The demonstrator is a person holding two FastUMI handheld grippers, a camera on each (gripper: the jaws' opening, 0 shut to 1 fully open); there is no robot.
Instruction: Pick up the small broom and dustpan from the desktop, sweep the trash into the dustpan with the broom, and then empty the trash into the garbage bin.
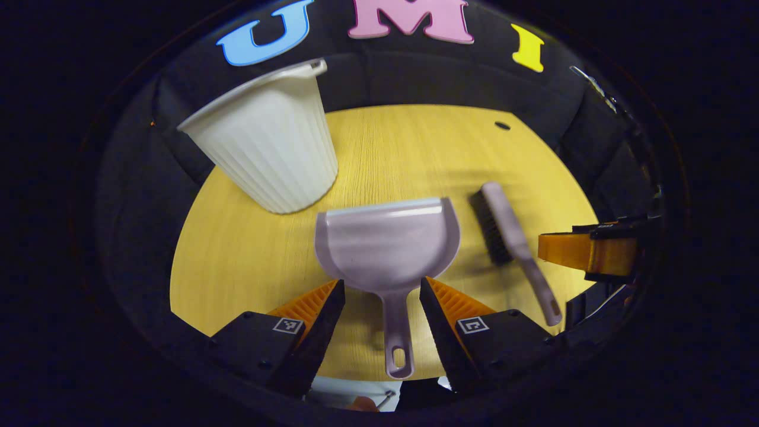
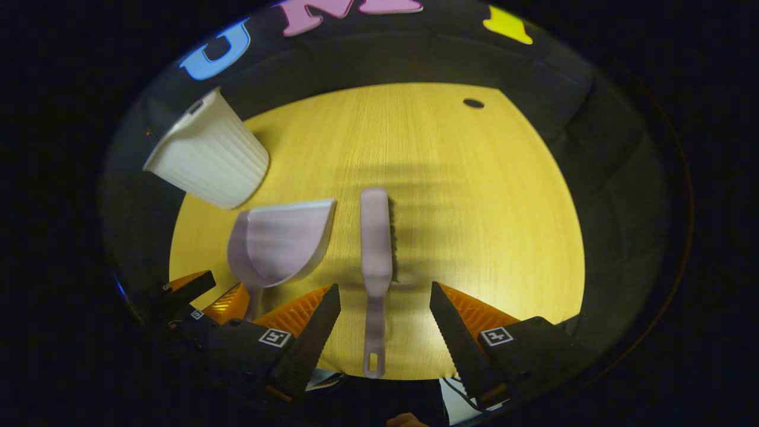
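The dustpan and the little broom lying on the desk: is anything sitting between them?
No. In the left gripper view, only bare wooden desk separates the dustpan from the broom; they lie side by side, apart. The right gripper view agrees.

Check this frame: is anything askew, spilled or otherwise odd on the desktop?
One oddity: no trash is visible on the desktop to sweep. The dustpan and small broom lie flat, untouched, each between open jaws; the garbage bin stands upright.

Wood-grain tabletop [image 2: 474, 196] w/ small dark hole [image 2: 473, 103] nr far edge.
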